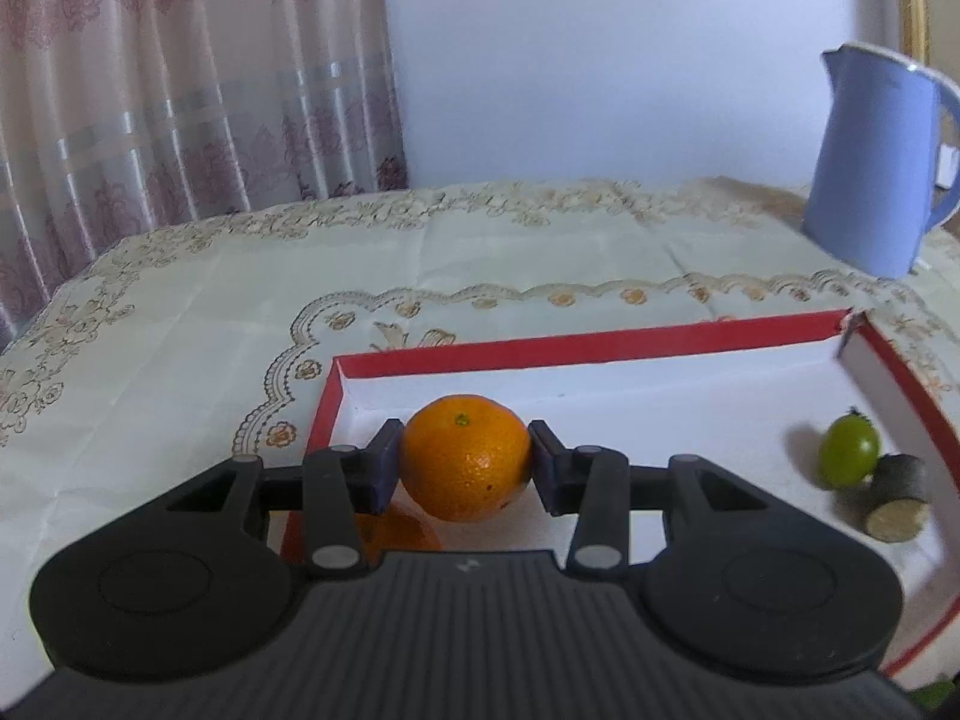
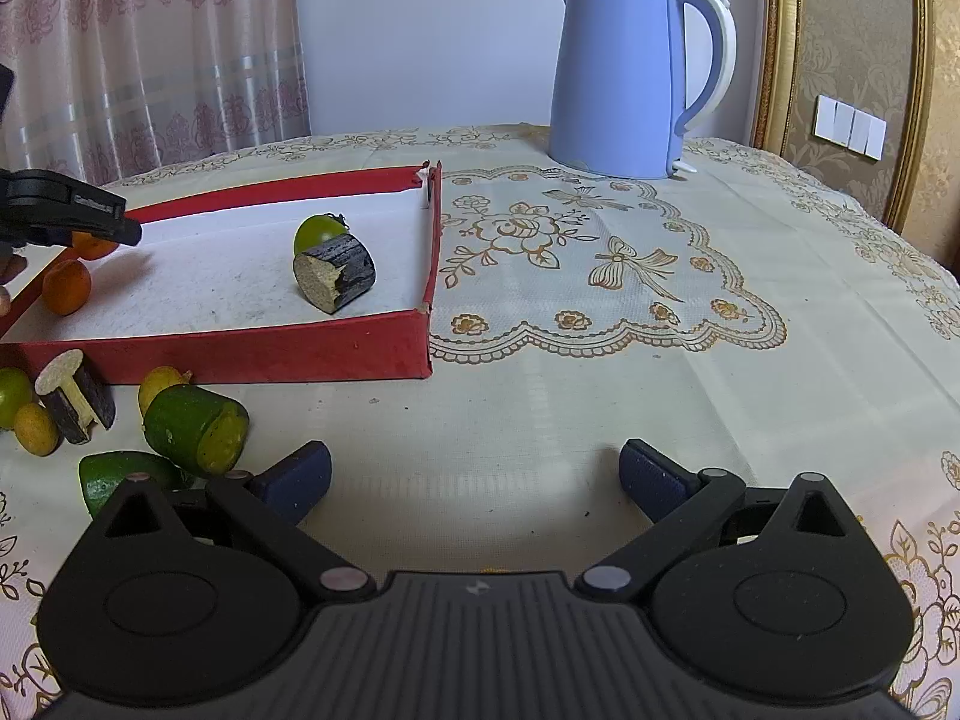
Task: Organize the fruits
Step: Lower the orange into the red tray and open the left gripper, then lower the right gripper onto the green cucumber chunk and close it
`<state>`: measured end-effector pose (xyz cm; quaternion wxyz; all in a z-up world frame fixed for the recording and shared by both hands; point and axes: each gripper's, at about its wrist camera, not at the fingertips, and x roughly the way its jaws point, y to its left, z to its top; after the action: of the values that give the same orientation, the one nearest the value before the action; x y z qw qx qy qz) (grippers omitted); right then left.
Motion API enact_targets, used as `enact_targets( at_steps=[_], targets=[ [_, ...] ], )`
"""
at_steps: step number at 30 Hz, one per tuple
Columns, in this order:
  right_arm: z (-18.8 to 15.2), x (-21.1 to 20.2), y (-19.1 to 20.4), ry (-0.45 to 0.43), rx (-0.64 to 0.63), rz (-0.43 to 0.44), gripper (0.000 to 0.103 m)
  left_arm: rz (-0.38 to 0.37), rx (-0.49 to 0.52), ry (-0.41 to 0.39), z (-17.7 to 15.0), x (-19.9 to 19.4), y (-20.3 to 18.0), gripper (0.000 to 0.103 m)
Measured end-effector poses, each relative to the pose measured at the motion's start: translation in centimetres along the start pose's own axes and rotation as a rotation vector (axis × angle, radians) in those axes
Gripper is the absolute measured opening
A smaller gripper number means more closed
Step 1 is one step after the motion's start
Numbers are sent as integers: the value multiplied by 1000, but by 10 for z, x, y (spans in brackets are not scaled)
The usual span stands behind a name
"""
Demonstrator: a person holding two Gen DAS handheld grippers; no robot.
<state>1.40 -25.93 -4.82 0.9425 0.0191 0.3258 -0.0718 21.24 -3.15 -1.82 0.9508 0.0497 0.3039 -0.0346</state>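
Observation:
My left gripper (image 1: 465, 459) is shut on an orange tangerine (image 1: 465, 459) and holds it above the left end of the red box (image 1: 588, 339). A second tangerine (image 1: 399, 531) lies in the box below it. A green fruit (image 1: 849, 456) and a dark sugarcane piece (image 1: 897, 498) lie at the box's right end. In the right wrist view my right gripper (image 2: 474, 477) is open and empty over the tablecloth, right of loose fruits: a green cut piece (image 2: 192, 429), a lime (image 2: 120, 477), a sugarcane piece (image 2: 75, 396) and small yellow fruits (image 2: 36, 429). The left gripper (image 2: 66, 213) shows at that view's left edge.
A blue electric kettle (image 2: 624, 78) stands on the table behind the box's right corner. The table carries a cream embroidered cloth (image 2: 600, 330). A curtain (image 1: 180, 90) hangs behind the table's far left edge.

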Motion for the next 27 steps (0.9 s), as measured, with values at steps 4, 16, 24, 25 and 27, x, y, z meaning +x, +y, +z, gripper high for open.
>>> enact_targets(
  at_steps=[4,16,24,25,27],
  targets=[
    [0,0,0,0,0,0,103,7,-3,33,-1,12,0,41],
    [0,0,0,0,0,0,103,56,30,-81,-4,-26,3,86],
    [0,0,0,0,0,0,103,8,-36,-158,-55,-104,28,98],
    [0,0,0,0,0,1,103,2,-42,-164,-63,-112,31,98],
    [0,0,0,0,0,0,103,-17,-62,-158,-81,-126,37,98]
  ],
)
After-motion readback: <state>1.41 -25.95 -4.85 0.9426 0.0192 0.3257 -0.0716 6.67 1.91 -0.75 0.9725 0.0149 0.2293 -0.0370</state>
